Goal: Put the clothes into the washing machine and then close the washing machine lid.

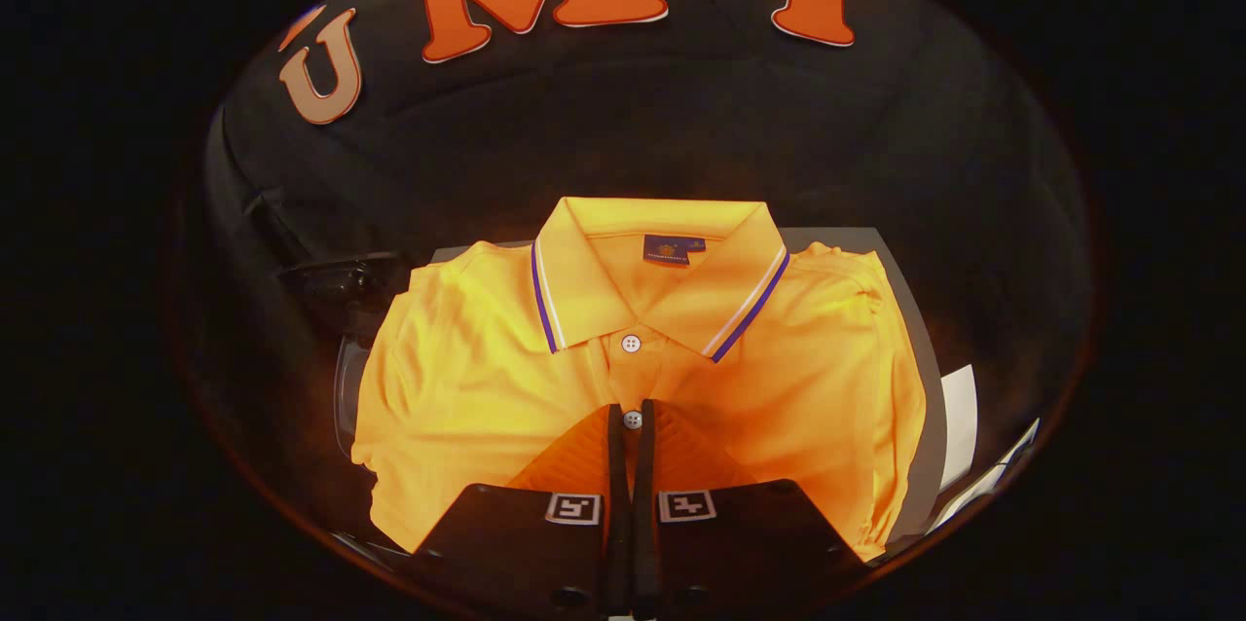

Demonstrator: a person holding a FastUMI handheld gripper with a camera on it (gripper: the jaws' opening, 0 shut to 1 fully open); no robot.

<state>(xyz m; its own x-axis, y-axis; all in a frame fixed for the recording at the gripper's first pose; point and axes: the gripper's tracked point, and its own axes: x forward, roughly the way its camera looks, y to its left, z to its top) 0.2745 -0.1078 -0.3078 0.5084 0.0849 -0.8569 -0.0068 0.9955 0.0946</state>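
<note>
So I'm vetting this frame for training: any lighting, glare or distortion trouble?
Gripper view: fisheye bends the scene; the yellow polo shirt is brightly, warmly lit and sharp, no glare; surroundings fall into deep shadow; the fingers are nearly closed over its placket, in focus.

Grey counter (910,310) at mid-frame, mostly covered; bare strips show along its far edge at centre-right and down its right side. Folded yellow polo shirt (467,387) lies flat on it, collar toward the upper middle of the frame, buttoned placket running down the centre, sleeves tucked at both sides. Shirt spans nearly the whole counter width. White sheets or cards (959,426) at the lower right, just beside the counter's right edge; cannot tell if they rest on it. Dark object (346,280) at the middle left, by the shirt's shoulder; too dim to identify.

Gripper (632,417) fingers are closed together over the placket.
</note>
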